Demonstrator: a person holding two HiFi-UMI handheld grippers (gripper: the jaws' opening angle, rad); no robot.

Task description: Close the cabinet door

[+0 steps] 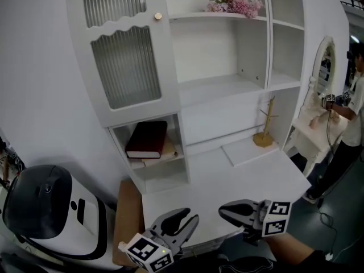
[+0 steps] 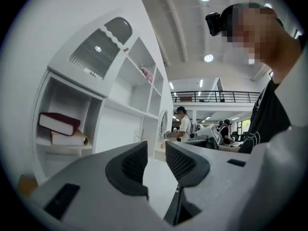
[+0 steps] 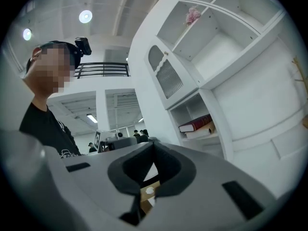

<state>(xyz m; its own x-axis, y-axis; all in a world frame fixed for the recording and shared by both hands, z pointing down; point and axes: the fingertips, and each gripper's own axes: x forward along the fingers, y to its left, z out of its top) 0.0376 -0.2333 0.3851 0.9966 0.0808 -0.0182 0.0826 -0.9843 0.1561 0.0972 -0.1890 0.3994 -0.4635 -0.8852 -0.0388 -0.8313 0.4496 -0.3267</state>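
A person stands before a white cabinet (image 1: 227, 112) with a two-jaw gripper in each hand, both held low over the near edge of its white desk top (image 1: 239, 181). The cabinet door (image 1: 126, 61), a white frame with ribbed glass and a small gold knob (image 1: 158, 16) at its right edge, sits at the cabinet's upper left and looks flush with the front, well apart from both grippers. The left gripper (image 1: 192, 215) has its jaws apart, with nothing between them but the view of the desk beyond; the right gripper (image 1: 224, 210) has its jaw tips meeting, with nothing held. In the open compartment under the door a dark red book (image 1: 147, 139) lies flat on a tan book (image 1: 165, 152). Pink flowers (image 1: 236, 3) rest on the top shelf, and a small wooden stand (image 1: 265, 131) stands upright at the back of the desk. A white-and-black machine (image 1: 51, 209) sits at lower left beside a brown board (image 1: 128, 220). At far right, another person (image 1: 352, 112) works near an oval mirror (image 1: 324, 67).
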